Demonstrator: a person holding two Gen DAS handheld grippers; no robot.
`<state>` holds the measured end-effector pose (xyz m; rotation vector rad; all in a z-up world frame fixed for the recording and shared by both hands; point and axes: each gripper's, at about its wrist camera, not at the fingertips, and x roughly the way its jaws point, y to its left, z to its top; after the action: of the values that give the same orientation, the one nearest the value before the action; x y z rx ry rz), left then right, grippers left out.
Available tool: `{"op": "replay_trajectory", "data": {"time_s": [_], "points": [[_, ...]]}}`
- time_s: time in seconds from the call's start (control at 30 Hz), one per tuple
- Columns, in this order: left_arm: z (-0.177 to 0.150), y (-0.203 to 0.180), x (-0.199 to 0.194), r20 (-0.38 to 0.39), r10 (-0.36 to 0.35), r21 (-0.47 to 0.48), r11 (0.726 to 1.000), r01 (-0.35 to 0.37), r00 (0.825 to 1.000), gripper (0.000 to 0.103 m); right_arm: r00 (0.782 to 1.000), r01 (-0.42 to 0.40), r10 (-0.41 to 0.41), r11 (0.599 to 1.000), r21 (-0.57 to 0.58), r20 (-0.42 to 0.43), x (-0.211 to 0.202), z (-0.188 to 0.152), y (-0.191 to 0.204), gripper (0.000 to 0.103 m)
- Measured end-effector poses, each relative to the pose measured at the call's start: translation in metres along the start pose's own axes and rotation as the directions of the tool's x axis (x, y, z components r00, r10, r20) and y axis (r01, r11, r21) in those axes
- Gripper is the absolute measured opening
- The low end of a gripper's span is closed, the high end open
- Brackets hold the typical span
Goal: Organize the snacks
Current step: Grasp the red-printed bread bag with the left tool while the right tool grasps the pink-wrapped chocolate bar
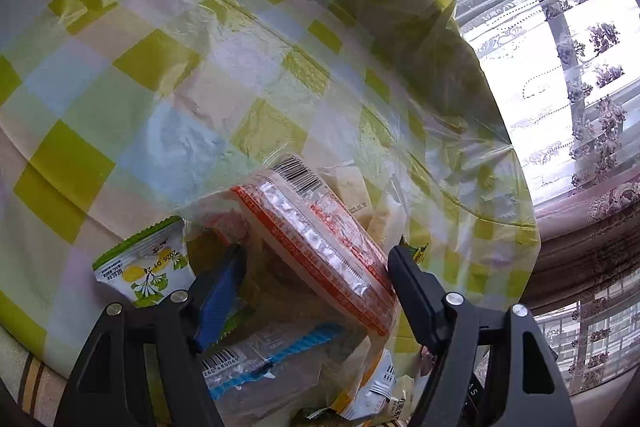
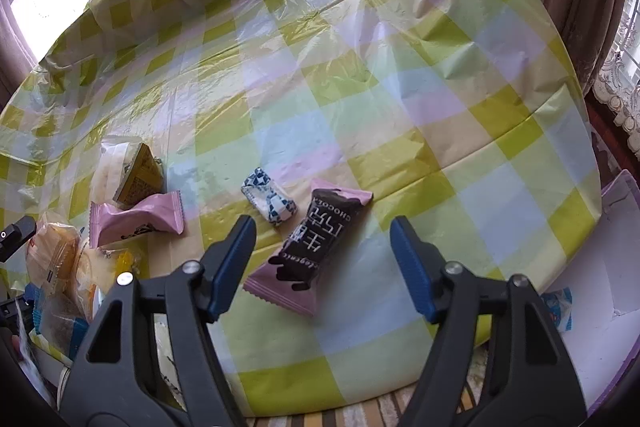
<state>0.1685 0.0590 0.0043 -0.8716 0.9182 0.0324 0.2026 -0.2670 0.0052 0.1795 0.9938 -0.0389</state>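
Note:
In the left wrist view my left gripper (image 1: 317, 251) is open over a heap of snacks. An orange-and-white wrapped packet (image 1: 320, 247) lies tilted between its fingers, its edge against the right finger (image 1: 412, 287), while the blue left pad (image 1: 220, 291) stands apart. A green lemon packet (image 1: 140, 267) and a clear blue-striped packet (image 1: 272, 355) lie beside it. In the right wrist view my right gripper (image 2: 320, 223) is open above a pink-and-brown chocolate packet (image 2: 316, 243), which its pads do not touch. A small blue-and-white candy (image 2: 270, 203) lies just beyond.
A checked yellow-green plastic cloth (image 2: 400, 87) covers the table. A pink packet (image 2: 136, 219), a yellow wedge packet (image 2: 138, 179) and wrapped bread (image 2: 52, 255) lie at the left. A white box with a purple rim (image 2: 600, 267) at the right holds a blue packet (image 2: 558, 307). Curtains hang behind.

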Motion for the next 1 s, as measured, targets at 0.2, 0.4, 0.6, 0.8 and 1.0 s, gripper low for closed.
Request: {"op": "replay_trajectory", "data": {"time_s": [0.2,0.4,0.6,0.8,1.0], "points": [[0.001,-0.008,0.006,0.017,0.006,0.07,0.998,-0.007,1.0,0.061,0.999,-0.001,0.002,1.0,0.017,-0.039,0.013,0.004,-0.001,0.057],[0.001,-0.017,-0.004,0.076,-0.008,0.155,0.988,-0.004,0.997,0.032,0.999,-0.021,0.021,1.0,0.006,-0.037,0.013,0.004,0.001,0.025],[0.001,-0.02,-0.007,0.094,-0.005,0.193,0.981,-0.013,0.996,0.001,0.999,-0.038,0.038,0.999,-0.025,-0.011,0.007,0.001,0.007,0.022],[0.007,-0.021,-0.005,0.07,0.012,0.155,0.988,-0.023,0.997,0.031,0.999,-0.037,0.037,0.998,-0.044,0.011,0.002,-0.001,0.009,0.022],[0.003,-0.051,0.0,0.079,0.093,0.213,0.971,-0.108,0.992,0.079,0.998,-0.032,0.036,0.996,-0.081,0.051,-0.008,-0.001,0.015,0.022]]}}
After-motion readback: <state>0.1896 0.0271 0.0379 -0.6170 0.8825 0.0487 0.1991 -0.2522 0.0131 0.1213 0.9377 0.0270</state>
